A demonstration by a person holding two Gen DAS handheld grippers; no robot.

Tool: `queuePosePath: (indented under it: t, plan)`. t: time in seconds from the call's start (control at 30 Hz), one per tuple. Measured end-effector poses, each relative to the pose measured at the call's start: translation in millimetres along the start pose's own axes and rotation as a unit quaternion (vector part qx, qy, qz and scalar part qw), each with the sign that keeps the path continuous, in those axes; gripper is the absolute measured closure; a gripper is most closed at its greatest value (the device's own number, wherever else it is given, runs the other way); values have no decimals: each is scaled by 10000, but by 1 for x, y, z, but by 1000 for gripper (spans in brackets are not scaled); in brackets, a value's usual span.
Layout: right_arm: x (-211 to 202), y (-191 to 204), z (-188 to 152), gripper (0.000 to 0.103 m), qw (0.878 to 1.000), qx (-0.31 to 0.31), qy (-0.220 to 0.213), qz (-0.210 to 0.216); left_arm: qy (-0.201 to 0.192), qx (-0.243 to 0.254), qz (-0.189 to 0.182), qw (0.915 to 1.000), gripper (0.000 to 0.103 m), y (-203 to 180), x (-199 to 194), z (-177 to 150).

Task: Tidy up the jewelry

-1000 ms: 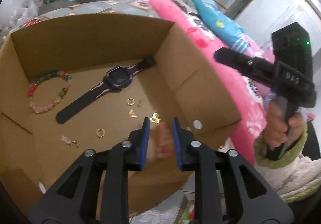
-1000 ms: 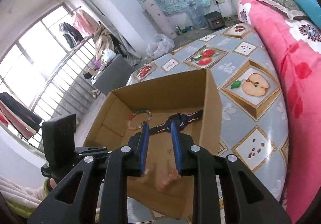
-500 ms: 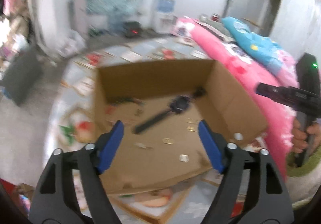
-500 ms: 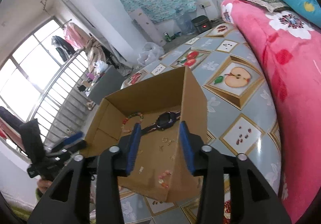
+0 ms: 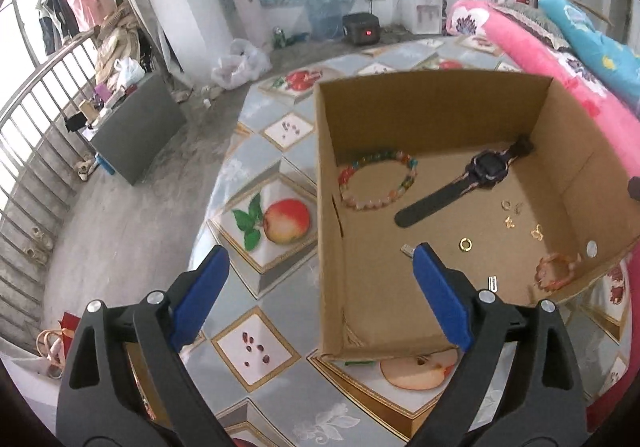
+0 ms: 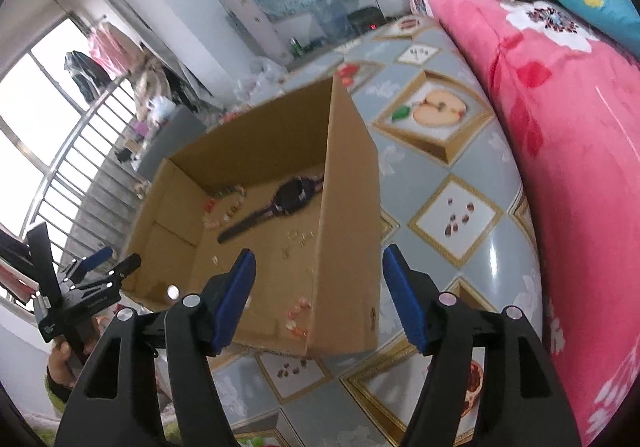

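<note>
Left wrist view: my left gripper (image 5: 316, 275) is opening, jaws wide, nothing between the pads. It hangs over the left wall of the cardboard box (image 5: 436, 103), which sits on the fruit-patterned tablecloth (image 5: 260, 151). Inside the box lie a multicoloured bead bracelet (image 5: 378, 179), a black watch (image 5: 466, 183), several small gold earrings (image 5: 465, 244) and a pink bead bracelet (image 5: 556, 271) in the near right corner.

Right wrist view: my right gripper (image 6: 318, 279) is also opening, empty, above the box's near right corner. The watch (image 6: 280, 207) lies on the box floor. The pink bracelet (image 6: 298, 313) rests by the near wall. The left gripper (image 6: 106, 261) appears at the far left.
</note>
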State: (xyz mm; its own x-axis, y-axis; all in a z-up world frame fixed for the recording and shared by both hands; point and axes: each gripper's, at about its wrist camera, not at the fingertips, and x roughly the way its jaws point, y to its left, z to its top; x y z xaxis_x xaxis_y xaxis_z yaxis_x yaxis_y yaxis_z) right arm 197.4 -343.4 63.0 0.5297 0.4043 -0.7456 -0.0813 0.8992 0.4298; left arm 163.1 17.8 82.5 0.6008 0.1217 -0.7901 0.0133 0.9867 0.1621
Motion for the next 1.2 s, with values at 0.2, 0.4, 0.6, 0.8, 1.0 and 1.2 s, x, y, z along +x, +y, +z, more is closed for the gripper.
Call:
queuePosePath:
  t: [0.2,0.4,0.6,0.8,1.0,1.2]
  plan:
    - [12,7,-10,38,9996,18,233,-134,129,-37,-104,9999,14,-5,11,-6]
    - [16,11,-13,38,9993,54,327,-159,199,-89,-195,9996,14,-4,19,-8]
    - [18,15,-14,38,9991,57,372,-181,210,-101,-215,9995,14,-4,22,-10]
    - [23,16,-14,38,9990,64,419,-171,218,-117,-243,9994,14,-3,23,-10]
    - [23,17,-14,38,9989,88,418,-166,289,-208,-511,9981,14,0,27,-9]
    - [25,18,-14,38,9988,115,403,-241,408,-621,-1617,9840,13,5,35,-12]
